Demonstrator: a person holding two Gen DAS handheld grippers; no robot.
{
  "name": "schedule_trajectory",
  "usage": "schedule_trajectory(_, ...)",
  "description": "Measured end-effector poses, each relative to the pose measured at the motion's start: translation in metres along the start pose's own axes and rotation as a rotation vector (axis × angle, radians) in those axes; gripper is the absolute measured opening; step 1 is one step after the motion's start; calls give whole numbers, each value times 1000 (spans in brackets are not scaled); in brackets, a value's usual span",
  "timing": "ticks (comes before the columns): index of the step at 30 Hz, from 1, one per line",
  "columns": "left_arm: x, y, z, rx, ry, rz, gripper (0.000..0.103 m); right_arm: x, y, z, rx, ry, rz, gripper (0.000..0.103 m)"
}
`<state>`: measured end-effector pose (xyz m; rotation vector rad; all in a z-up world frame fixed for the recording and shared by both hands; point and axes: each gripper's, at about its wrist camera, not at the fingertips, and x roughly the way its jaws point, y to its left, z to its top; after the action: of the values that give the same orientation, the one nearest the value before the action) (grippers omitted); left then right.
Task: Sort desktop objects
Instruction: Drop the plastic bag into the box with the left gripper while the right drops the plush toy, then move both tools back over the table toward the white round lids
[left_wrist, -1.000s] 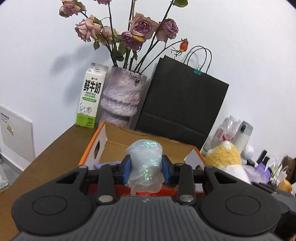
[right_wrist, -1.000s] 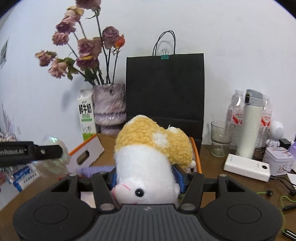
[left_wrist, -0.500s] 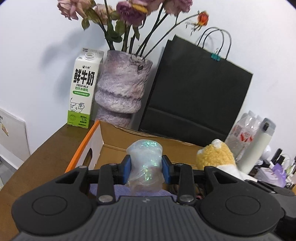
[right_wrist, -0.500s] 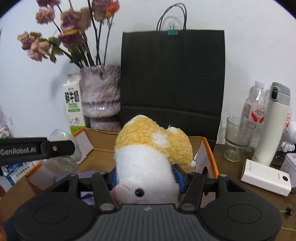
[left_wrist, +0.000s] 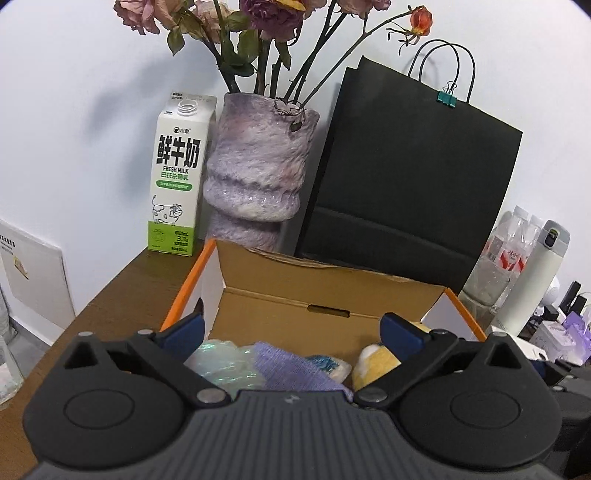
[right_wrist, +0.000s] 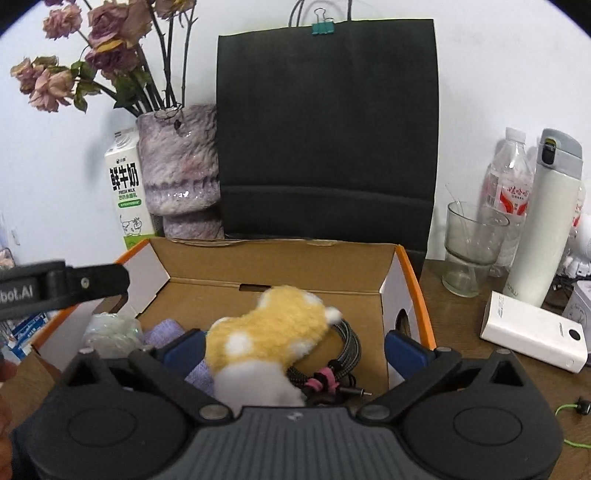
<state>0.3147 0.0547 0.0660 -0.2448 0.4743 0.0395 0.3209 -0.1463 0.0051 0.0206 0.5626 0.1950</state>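
An open cardboard box with orange edges stands on the wooden desk; it also shows in the right wrist view. My left gripper is open above the box. The iridescent crumpled bag lies in the box below it, beside a purple cloth. My right gripper is open above the box. The yellow and white plush toy lies in the box between its fingers, on a coiled cable. The plush also shows in the left wrist view.
Behind the box stand a milk carton, a purple vase with dried roses and a black paper bag. To the right are a glass, a water bottle, a white flask and a white power bank.
Both grippers moved forward over the box and opened. The iridescent bag dropped from the left gripper and the plush toy from the right gripper into the box.
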Motion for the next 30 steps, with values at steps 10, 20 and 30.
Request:
schedule_trajectory(10, -30, 2, -1, 17, -13, -11, 103, -35, 0, -2, -20, -28, -15, 103)
schedule_trajectory(20, -90, 19, -36, 42, 29, -6, 103, -98, -4, -53, -67, 1, 4, 103)
schedule_trajectory(30, -127, 19, -102, 16, 156, -29, 103, -126, 8, -124, -78, 111, -54, 103)
